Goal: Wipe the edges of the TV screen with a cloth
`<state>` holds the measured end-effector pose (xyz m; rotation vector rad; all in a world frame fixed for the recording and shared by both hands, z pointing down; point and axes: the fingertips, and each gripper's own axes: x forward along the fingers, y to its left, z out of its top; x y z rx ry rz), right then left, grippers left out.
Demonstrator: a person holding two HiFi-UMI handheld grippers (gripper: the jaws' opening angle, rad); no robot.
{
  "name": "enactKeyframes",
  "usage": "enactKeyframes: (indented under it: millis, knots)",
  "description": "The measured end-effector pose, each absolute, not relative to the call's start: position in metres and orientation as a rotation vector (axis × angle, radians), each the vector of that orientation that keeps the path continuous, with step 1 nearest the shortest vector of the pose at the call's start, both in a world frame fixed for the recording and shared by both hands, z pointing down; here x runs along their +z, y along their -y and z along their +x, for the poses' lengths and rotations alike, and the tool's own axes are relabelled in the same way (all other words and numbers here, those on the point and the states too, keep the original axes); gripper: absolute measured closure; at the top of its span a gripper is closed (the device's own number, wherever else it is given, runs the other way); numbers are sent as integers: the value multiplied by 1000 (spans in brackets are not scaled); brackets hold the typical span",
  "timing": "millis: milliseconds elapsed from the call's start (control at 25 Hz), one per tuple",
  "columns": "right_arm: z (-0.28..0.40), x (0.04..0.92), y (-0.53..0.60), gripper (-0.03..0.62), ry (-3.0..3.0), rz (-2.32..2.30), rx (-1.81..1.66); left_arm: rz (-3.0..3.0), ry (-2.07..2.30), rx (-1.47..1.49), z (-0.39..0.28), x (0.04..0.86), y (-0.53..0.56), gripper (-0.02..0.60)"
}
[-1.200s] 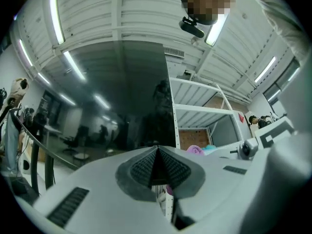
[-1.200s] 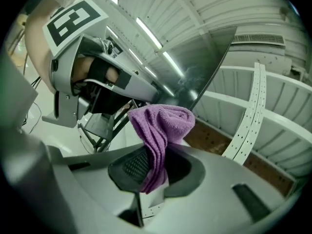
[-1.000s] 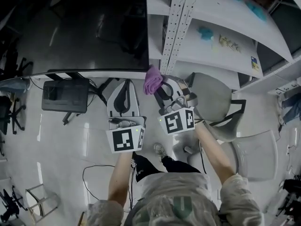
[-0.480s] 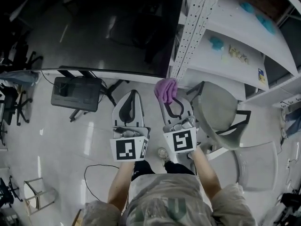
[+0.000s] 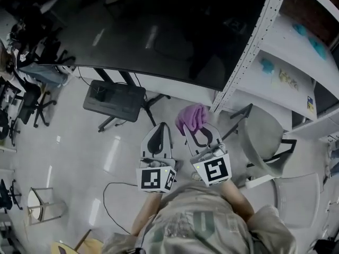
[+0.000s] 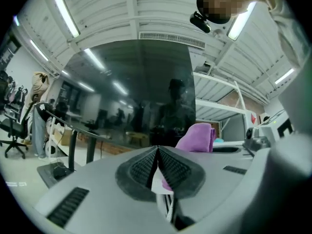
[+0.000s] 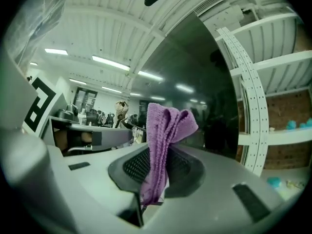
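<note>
A large dark TV screen [image 5: 159, 36] fills the top of the head view, with its lower edge just ahead of both grippers. My right gripper [image 5: 197, 128] is shut on a purple cloth [image 5: 192, 116], which bunches out past the jaw tips near the screen's lower right corner. In the right gripper view the purple cloth [image 7: 163, 140] hangs pinched between the jaws, with the TV screen [image 7: 195, 101] behind it. My left gripper [image 5: 158, 134] is shut with nothing in it, to the left of the cloth. The left gripper view faces the TV screen [image 6: 136, 96], with the purple cloth [image 6: 197, 138] at right.
A white perforated shelf upright [image 5: 249, 46] stands against the screen's right edge, with shelves [image 5: 296, 52] beyond it. A grey chair [image 5: 265, 136] is at the right. A dark box [image 5: 114, 99] and the TV stand's legs sit below the screen. Office chairs [image 5: 21, 105] stand far left.
The head view has swung so that the screen fills more of the frame. Both grippers, with the cloth still held in the right one, now sit lower in the frame, below the screen's lower right corner.
</note>
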<state>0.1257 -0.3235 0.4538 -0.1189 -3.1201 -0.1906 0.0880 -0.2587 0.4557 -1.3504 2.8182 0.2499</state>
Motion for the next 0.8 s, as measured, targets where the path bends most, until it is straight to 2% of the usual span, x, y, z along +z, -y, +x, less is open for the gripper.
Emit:
enactKeyframes:
  millis: [800]
  knots:
    - [97, 460, 274, 531, 3072, -340, -241, -1094, -2898, 162, 63, 454, 199, 566]
